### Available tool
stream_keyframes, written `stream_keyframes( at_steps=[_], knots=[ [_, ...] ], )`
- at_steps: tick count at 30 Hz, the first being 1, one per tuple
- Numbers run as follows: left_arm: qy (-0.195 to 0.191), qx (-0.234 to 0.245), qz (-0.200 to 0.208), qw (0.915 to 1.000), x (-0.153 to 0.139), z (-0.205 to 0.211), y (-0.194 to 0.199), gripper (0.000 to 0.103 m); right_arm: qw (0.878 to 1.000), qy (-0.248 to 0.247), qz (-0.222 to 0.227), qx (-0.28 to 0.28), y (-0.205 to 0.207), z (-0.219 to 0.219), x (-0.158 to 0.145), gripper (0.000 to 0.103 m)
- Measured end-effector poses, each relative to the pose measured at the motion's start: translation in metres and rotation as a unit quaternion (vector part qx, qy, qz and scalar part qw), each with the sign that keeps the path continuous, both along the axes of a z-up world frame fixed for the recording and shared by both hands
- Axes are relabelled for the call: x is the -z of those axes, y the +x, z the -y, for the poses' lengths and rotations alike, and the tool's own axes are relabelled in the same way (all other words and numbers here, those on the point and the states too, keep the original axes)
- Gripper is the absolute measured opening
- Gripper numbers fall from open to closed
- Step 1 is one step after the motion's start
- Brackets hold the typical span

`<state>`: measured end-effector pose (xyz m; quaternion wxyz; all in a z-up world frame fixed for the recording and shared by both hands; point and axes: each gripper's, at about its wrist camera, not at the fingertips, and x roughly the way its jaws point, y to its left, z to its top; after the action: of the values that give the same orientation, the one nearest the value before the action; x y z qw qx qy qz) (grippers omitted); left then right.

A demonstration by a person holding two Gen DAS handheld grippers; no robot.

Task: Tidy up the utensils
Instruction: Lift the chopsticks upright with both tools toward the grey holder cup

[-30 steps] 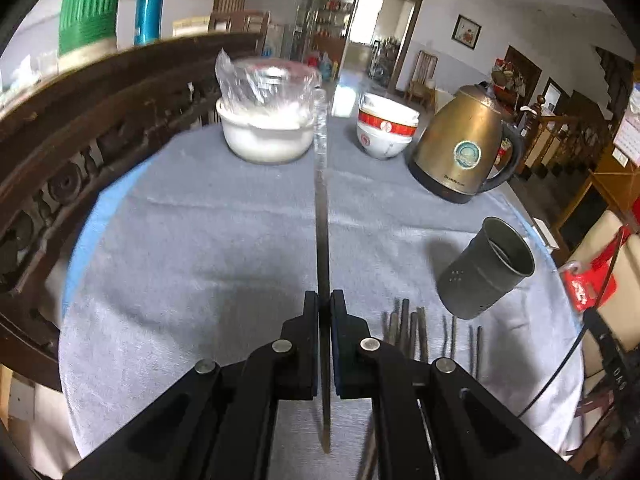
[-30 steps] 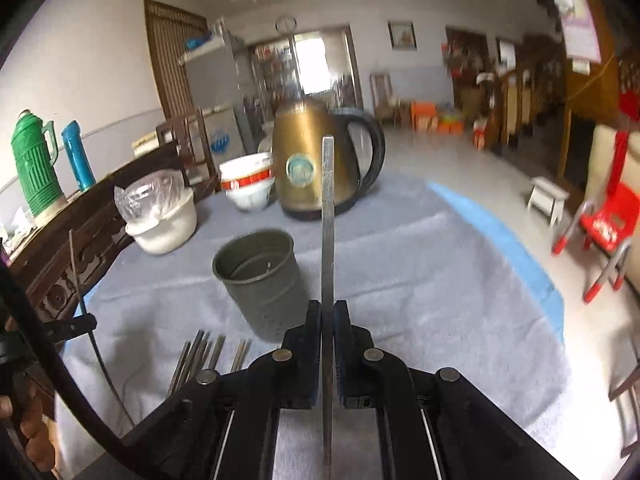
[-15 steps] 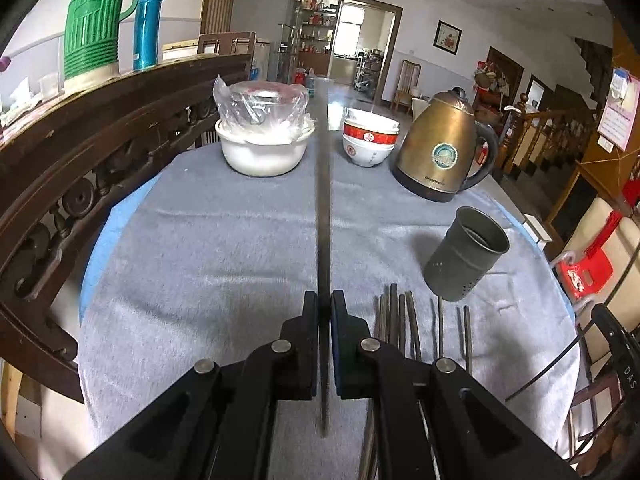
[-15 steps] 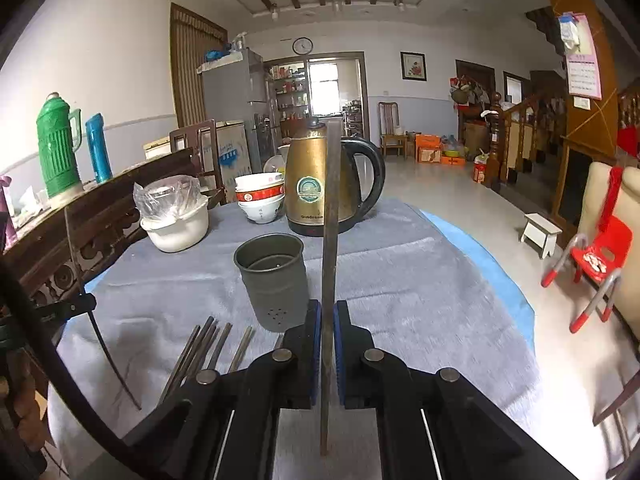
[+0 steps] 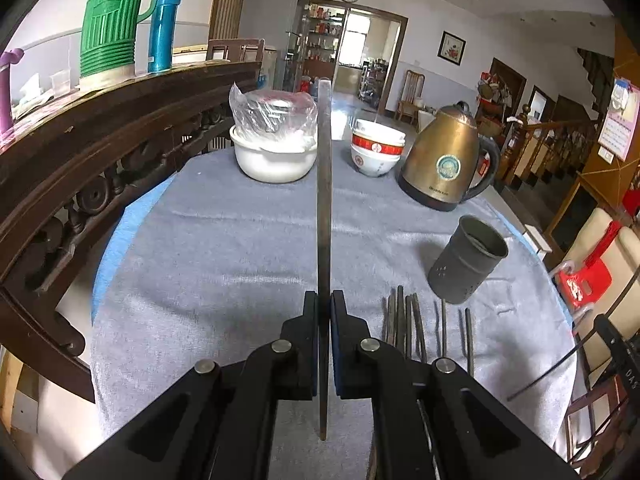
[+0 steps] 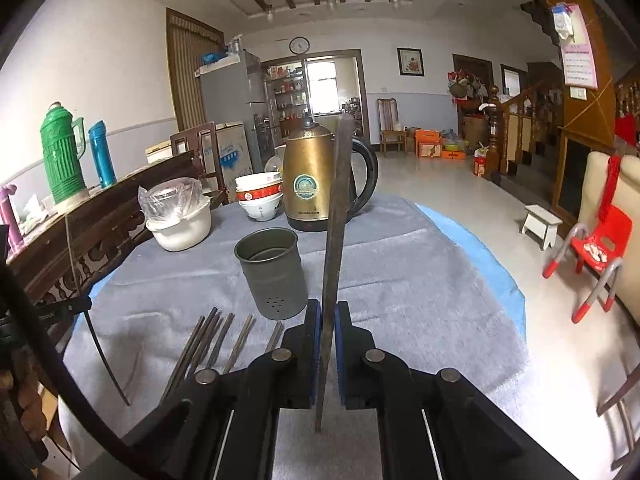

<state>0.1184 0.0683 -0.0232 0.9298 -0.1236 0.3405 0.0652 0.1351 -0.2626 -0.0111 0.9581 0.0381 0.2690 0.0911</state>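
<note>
Large living room, tiled floor, wall clock over a doorway; you work at a round surface covered with a grey cloth over blue.

Your left gripper has its fingers clenched on one metal chopstick. The stick runs straight up the middle of the left wrist view, held near its lower end, its tip reaching to the height of the bowls at the far edge. Your right gripper is likewise clamped on a second chopstick, tilted slightly to the right at the top, standing in front of the kettle in that view.

The remaining loose chopsticks lie flat on the cloth in a loose row, just right of your left fingers and left of your right fingers. Four or so bunch together; two lie a little apart.

The grey metal cup, perforated near its base, stands upright just beyond the loose chopsticks. It looks empty from the right wrist view.

Farther back: brass-coloured kettle with black handle, stacked red-and-white bowls, white pot with a plastic bag on top. On the carved wooden ledge at left: green thermos, blue flask. A red chair stands on the floor at right.
</note>
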Motion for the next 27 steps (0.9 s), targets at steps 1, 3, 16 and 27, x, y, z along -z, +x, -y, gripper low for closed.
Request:
stream_keyframes(
  at_steps=[1, 3, 16, 27],
  knots=[
    [-0.006, 0.000, 0.002, 1.0000, -0.001, -0.001, 0.001, 0.006, 1.000, -0.001, 0.001, 0.000, 0.001, -0.001, 0.000, 0.007],
    [-0.012, -0.002, 0.007, 0.9999, -0.004, -0.003, 0.001, 0.006, 1.000, 0.001, -0.001, 0.001, 0.002, -0.001, 0.000, 0.007],
    [0.016, -0.015, 0.033, 0.9992, 0.009, 0.008, 0.025, 0.006, 1.000, 0.004, 0.011, 0.006, 0.007, -0.003, -0.004, 0.007],
    [0.018, -0.001, 0.039, 0.9991, 0.006, 0.007, -0.004, 0.006, 1.000, 0.002, 0.015, 0.003, 0.006, -0.003, -0.006, 0.007]
  ],
)
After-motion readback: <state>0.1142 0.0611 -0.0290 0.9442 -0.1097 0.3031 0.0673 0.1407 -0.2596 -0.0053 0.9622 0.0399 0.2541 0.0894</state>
